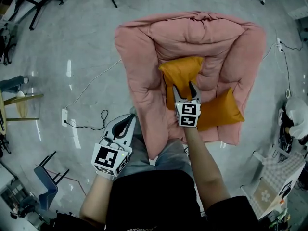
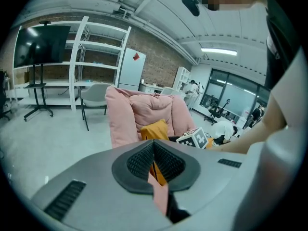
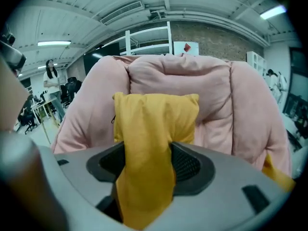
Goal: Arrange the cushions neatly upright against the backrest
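Note:
A pink padded sofa (image 1: 139, 71) lies on the grey floor. One orange cushion (image 1: 180, 71) leans on its seat toward the backrest. My right gripper (image 1: 186, 88) is shut on this cushion's near edge. In the right gripper view the yellow-orange fabric (image 3: 154, 124) bunches between the jaws of the right gripper (image 3: 147, 165), with the pink backrest (image 3: 192, 81) behind. A second orange cushion (image 1: 221, 107) lies flat at the seat's right front. My left gripper (image 1: 127, 124) hangs shut and empty by the sofa's front left corner. The left gripper view has the sofa (image 2: 125, 114) and the cushion (image 2: 155, 129) ahead of it.
A white power strip (image 1: 65, 117) with its cable lies on the floor left of the sofa. A blue chair (image 1: 45, 179) stands at the lower left, a wooden stool (image 1: 21, 102) at the left edge. A person in white (image 1: 296, 114) crouches at the right edge.

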Available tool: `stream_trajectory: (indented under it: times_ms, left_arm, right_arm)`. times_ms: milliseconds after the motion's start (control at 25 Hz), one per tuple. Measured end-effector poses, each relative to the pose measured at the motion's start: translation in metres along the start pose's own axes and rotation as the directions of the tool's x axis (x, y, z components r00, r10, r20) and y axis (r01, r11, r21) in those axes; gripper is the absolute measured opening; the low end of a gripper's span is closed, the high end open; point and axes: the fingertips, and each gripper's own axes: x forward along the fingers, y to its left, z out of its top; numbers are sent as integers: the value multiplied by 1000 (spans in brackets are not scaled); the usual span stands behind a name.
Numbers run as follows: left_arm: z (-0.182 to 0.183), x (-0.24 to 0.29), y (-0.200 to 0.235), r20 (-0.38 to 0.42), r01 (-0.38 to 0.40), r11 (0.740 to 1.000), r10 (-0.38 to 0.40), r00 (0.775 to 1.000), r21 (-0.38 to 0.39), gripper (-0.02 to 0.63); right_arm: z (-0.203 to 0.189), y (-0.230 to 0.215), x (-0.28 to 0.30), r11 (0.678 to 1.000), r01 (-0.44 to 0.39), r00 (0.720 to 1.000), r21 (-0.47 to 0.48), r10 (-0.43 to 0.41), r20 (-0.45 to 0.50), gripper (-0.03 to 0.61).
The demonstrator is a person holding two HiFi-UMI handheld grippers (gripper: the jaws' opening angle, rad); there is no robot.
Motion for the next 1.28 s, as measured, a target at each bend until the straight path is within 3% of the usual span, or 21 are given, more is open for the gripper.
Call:
stream_trajectory:
  times_ms: [200,360,480,880,1280]
  left_arm:
    - [-7,-3,11,1,-22,999,22,1000,-35,12]
    - [-10,-4,17,5,-37,998,37,999,-55,12]
    - [-9,-1,19,6,-39,998,39,999,-54,12]
    - [-7,1,18,5,-38,998,38,999,-49,12]
    - [5,2,7,3,29,1000,-29,1000,-4,12]
  right_arm:
    - [4,7,1,999,-33,999,30,34,-19,279]
    - [5,34,-6,996,-84,996,-20,84,-10,273]
    - [4,39,3,997,-75,997,-20,76,25,279]
    - [9,36,18,993,-91,994,-71,96,57,363]
    - [16,44,-14,988,-155,987,28,154,46,478]
